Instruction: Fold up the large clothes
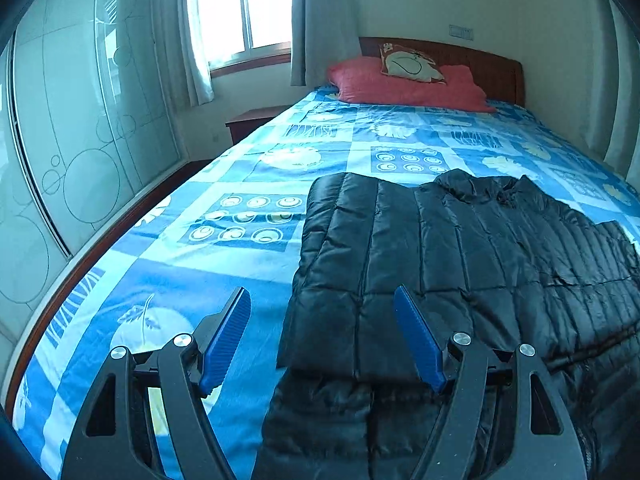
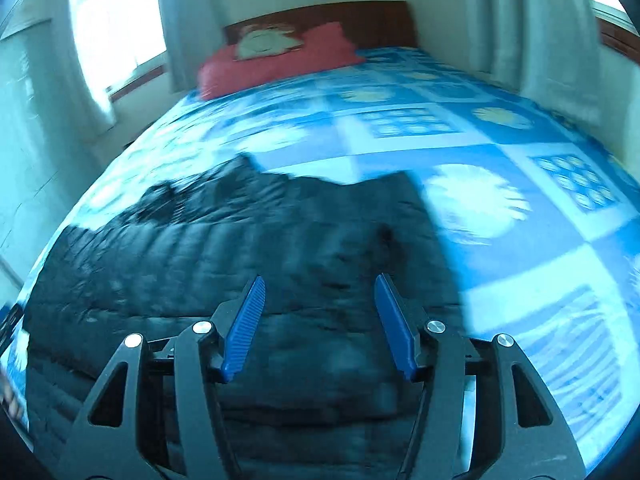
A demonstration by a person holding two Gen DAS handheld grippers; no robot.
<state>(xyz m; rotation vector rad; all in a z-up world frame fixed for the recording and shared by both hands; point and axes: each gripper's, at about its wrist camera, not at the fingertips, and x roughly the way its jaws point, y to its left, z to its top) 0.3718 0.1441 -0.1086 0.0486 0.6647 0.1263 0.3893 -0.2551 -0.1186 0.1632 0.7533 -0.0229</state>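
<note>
A black quilted puffer jacket [image 1: 460,256] lies flat on the bed, its left side folded over onto the body and its collar toward the headboard. My left gripper [image 1: 322,300] hovers open above the jacket's folded left edge, with nothing between its blue pads [image 1: 226,340]. In the right wrist view, which is blurred by motion, the same jacket [image 2: 248,248] fills the lower left. My right gripper [image 2: 320,290] stands open over it with nothing between its fingers.
The bed is covered by a blue patterned sheet [image 1: 224,184], with a red pillow [image 1: 400,84] and a small cushion [image 1: 412,64] at the wooden headboard. A glass wardrobe [image 1: 80,140] runs along the left side, beside a nightstand [image 1: 256,120] and a curtained window [image 1: 240,8].
</note>
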